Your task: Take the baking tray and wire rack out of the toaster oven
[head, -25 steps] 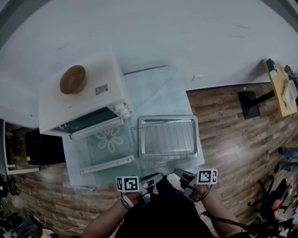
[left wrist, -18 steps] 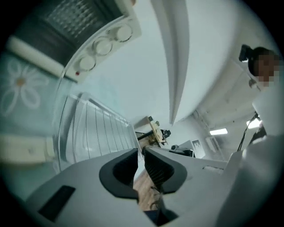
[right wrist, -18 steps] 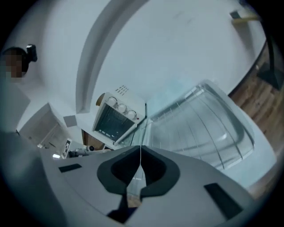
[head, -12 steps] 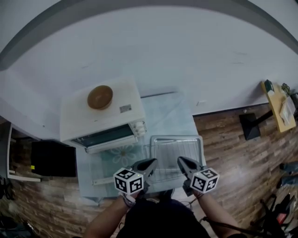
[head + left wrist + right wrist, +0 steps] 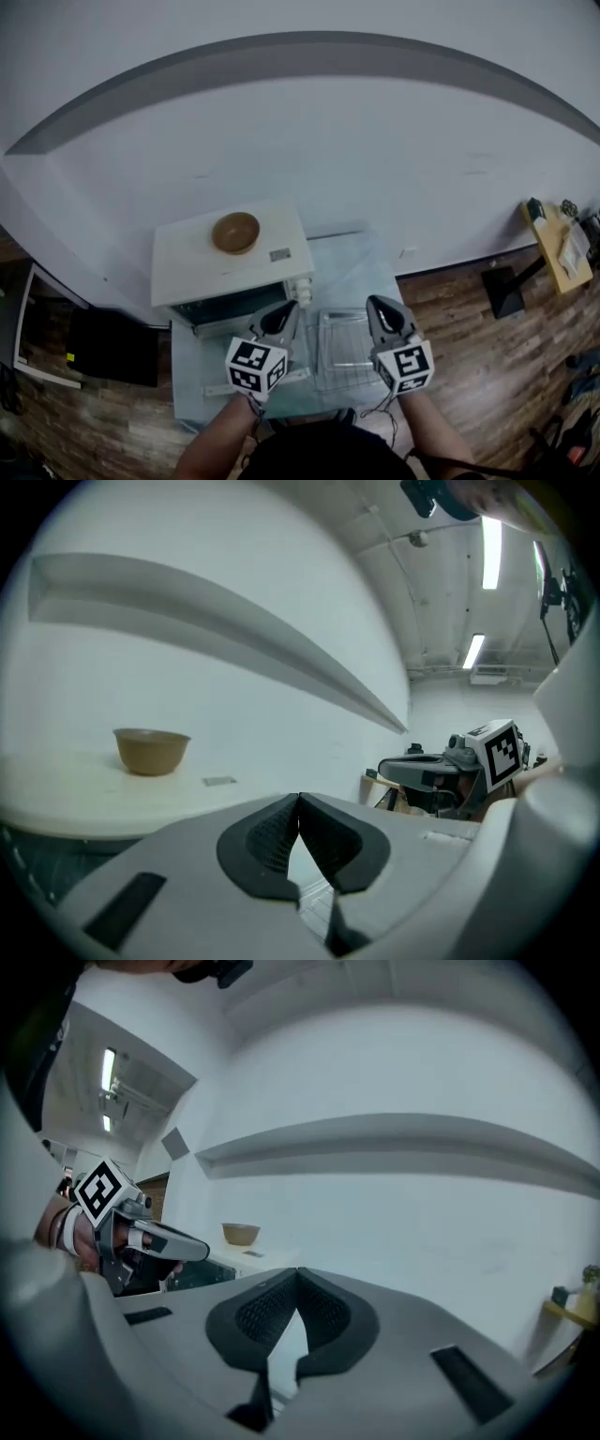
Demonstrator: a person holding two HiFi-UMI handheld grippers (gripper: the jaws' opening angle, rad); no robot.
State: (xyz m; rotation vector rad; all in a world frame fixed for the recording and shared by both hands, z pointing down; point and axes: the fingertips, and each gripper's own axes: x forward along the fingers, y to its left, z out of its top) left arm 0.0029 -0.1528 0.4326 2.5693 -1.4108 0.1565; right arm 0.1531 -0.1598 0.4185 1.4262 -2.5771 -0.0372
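The metal baking tray (image 5: 345, 345) lies on the wire rack on the pale table (image 5: 361, 258), to the right of the white toaster oven (image 5: 230, 267); only part of it shows between my grippers. The oven's glass door (image 5: 202, 364) hangs open. My left gripper (image 5: 288, 308) and right gripper (image 5: 378, 304) are raised side by side above the tray, both shut with nothing in them. In the left gripper view the shut left gripper (image 5: 298, 803) points past the oven top, and the right gripper (image 5: 441, 771) shows beside it. The right gripper (image 5: 298, 1277) is likewise shut.
A brown bowl (image 5: 235, 232) (image 5: 151, 750) (image 5: 241, 1233) stands on top of the oven. A black box (image 5: 108, 349) sits on the floor at the left. A wooden shelf (image 5: 555, 242) and a black stand (image 5: 506, 291) are at the right. A white wall rises behind the table.
Both grippers rose from the table's near edge, rolled over and closed their jaws. The head view tilted up, so the oven and tray look smaller and lower.
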